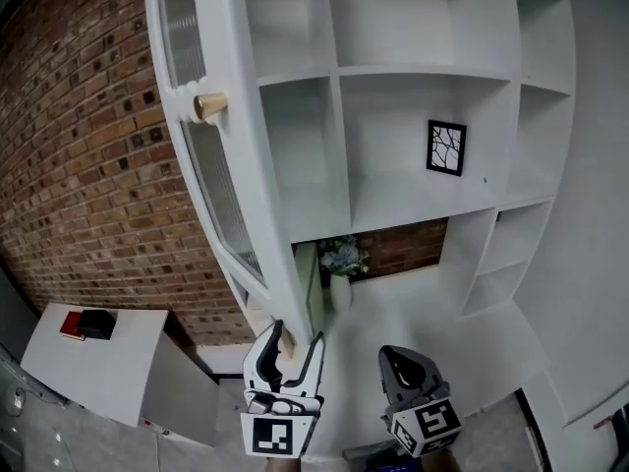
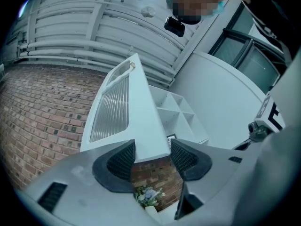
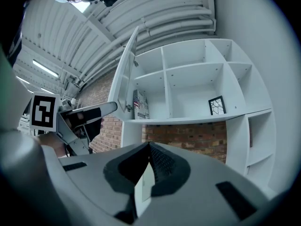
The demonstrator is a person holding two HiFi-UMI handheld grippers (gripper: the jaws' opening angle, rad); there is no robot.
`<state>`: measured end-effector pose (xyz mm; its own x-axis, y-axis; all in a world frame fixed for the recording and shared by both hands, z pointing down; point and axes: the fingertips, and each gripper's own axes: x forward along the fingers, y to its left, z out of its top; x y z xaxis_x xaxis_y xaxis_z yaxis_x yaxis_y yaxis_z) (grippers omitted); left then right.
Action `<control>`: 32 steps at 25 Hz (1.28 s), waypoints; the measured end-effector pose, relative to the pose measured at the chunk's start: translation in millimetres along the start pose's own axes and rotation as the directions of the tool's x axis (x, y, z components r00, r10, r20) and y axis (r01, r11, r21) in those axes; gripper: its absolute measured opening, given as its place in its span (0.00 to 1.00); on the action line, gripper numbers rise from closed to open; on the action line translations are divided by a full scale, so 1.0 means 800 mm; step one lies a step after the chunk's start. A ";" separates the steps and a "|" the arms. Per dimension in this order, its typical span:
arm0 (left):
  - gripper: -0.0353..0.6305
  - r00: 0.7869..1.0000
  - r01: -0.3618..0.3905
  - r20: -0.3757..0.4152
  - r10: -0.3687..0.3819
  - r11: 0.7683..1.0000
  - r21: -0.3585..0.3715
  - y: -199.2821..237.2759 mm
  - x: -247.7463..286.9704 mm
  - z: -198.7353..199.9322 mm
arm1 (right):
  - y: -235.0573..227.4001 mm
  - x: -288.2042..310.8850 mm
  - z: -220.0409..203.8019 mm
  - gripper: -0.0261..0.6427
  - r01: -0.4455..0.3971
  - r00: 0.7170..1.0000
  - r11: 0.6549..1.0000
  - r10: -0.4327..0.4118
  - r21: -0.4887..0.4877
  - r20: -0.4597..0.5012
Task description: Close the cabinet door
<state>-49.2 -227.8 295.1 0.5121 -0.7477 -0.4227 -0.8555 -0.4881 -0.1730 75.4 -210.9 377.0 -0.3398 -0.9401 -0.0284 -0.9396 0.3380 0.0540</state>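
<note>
Brick wall (image 1: 79, 165); white cabinet door (image 1: 236, 175) ajar

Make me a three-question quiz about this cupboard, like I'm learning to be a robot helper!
1. True or false: the cabinet door is fully closed.
2. What sits between the left gripper's jaws? A the door's lower edge; B the flowers; C nothing.
3. Fill in: the wall left of the cabinet is made of ___.

Key: 1 false, it stands open; 2 A; 3 brick.
</note>
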 end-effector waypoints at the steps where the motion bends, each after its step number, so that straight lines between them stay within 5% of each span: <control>1: 0.40 1.000 0.000 0.003 0.000 1.000 0.001 -0.001 0.003 0.000 | -0.005 -0.001 0.000 0.04 0.006 1.000 1.000 -0.006 0.001 0.001; 11: 0.40 1.000 0.015 -0.007 -0.015 1.000 0.005 -0.016 0.033 -0.011 | -0.033 0.001 -0.008 0.04 0.033 0.999 0.999 -0.033 0.012 -0.013; 17: 0.38 0.999 0.041 0.024 -0.039 0.996 -0.076 -0.021 0.068 -0.021 | -0.045 0.008 -0.016 0.04 0.036 0.999 0.999 -0.036 0.012 -0.026; 32: 0.36 1.000 -0.016 -0.026 0.015 0.998 -0.053 0.000 0.137 -0.065 | -0.088 0.026 -0.037 0.04 0.078 0.995 0.997 -0.076 0.025 -0.064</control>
<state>10.9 -333.3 294.8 0.5014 -0.7663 -0.4017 -0.8583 -0.4993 -0.1186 135.7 -255.5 402.4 -0.2641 -0.9640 0.0312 -0.9639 0.2649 0.0265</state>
